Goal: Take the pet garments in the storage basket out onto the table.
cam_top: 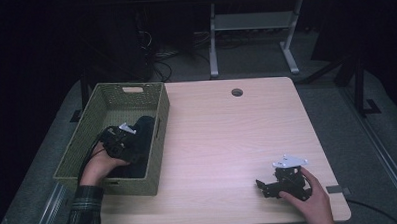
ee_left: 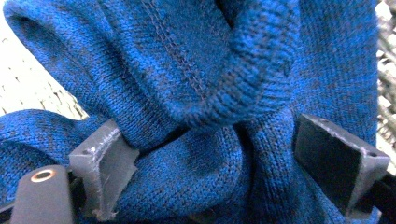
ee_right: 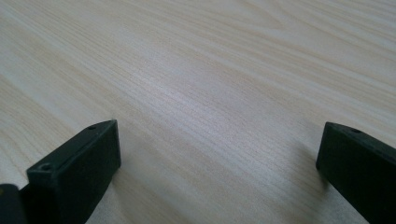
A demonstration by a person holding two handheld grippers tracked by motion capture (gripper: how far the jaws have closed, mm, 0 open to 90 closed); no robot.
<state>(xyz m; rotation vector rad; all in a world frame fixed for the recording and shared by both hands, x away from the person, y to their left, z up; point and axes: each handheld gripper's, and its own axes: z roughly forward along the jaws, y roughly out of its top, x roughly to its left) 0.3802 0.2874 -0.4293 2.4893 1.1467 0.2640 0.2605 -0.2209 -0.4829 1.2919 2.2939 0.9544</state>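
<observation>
A dark blue knitted garment (cam_top: 145,127) lies in the woven green basket (cam_top: 162,118) at the table's left side. My left gripper (cam_top: 133,139) is down inside the basket, pushed into it. In the left gripper view the blue knit (ee_left: 187,70) bulges in folds between the jaws, and the left gripper (ee_left: 219,161) stands open with its jaws wide apart around the cloth. My right gripper (cam_top: 262,187) rests low over the table near the front right, pointing left. In its own view the right gripper (ee_right: 217,158) is open above bare wood, with nothing between the jaws.
The light wooden table (cam_top: 227,141) has a round cable hole (cam_top: 237,92) near its far edge. The basket's tall walls enclose the left gripper on all sides. A white desk frame (cam_top: 254,35) stands on the floor beyond the table.
</observation>
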